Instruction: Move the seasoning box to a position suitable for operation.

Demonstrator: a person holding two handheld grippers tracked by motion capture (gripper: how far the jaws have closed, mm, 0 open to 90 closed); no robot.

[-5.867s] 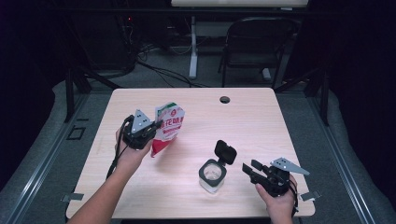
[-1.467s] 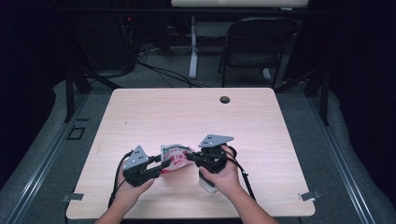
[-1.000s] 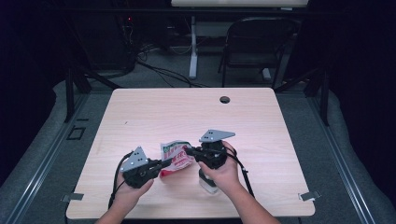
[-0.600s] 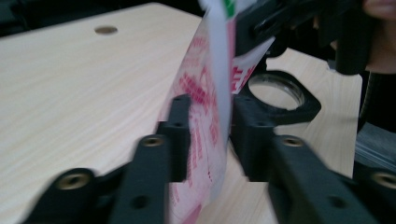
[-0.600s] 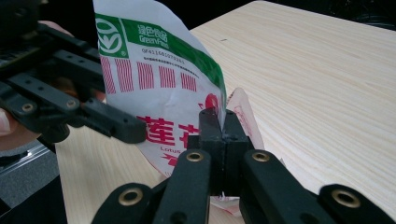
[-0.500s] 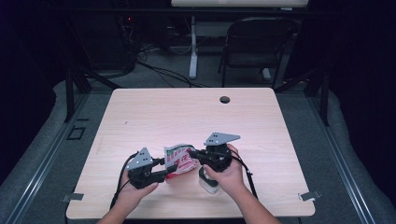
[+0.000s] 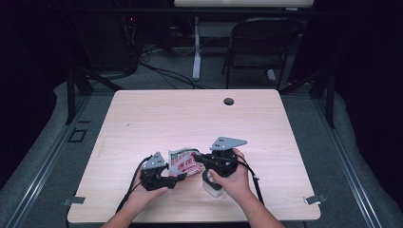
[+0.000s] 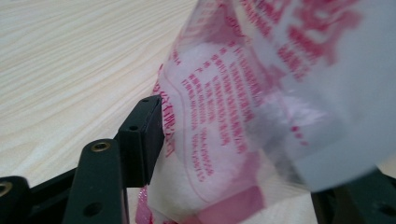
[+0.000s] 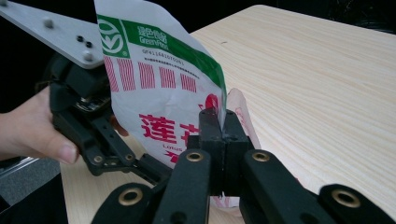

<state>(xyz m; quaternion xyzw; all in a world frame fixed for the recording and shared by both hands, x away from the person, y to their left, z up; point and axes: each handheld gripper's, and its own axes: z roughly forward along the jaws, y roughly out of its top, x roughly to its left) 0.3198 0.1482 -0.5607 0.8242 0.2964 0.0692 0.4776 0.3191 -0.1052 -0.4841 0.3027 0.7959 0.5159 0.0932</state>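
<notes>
Pouch of white plastic film with red print and a green band (image 7: 184, 162) is held above the pale wooden table (image 7: 142, 118), near its front edge, between both tools. The left hand-held gripper (image 7: 178, 178) is clamped on its lower edge, the right hand-held gripper (image 7: 197, 157) pinched on its side, probably so that it can be pulled open over the small clear container (image 7: 212, 186) below the right hand (image 7: 233, 178).

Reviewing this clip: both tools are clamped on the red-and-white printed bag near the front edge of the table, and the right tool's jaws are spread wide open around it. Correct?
Not quite. The right tool has its jaws pressed together, pinching an edge of the bag, as the right gripper view shows. The rest holds: the left tool also grips the bag, near the table's front edge.
</notes>
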